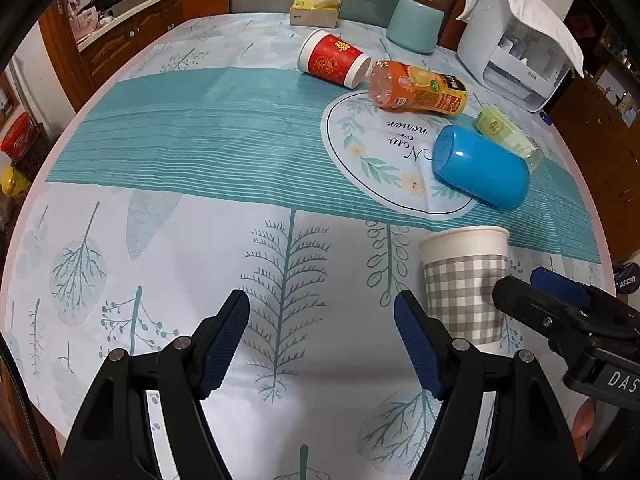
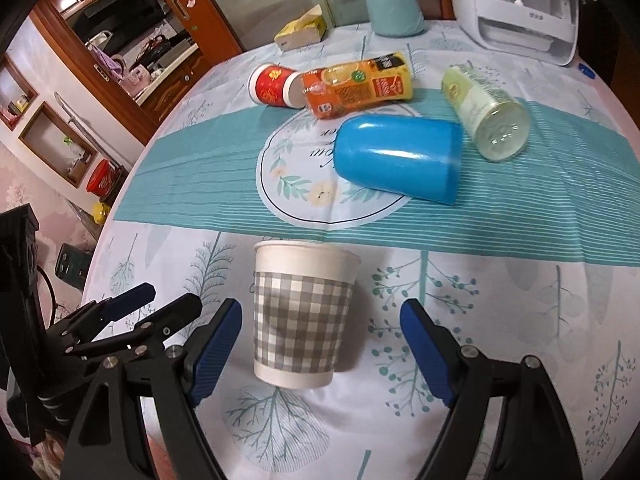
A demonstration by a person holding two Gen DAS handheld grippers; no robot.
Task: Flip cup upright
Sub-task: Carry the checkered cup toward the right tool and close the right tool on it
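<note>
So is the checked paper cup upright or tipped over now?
Upright. The checked paper cup stands on its narrow base, wide rim up, between the open fingers of the right claw, untouched.

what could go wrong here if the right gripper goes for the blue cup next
The upright checked paper cup stands between the open right gripper and the blue cup, so reaching straight ahead may topple it. The blue cup lies on its side close to the green bottle and could roll into it when nudged.
</note>
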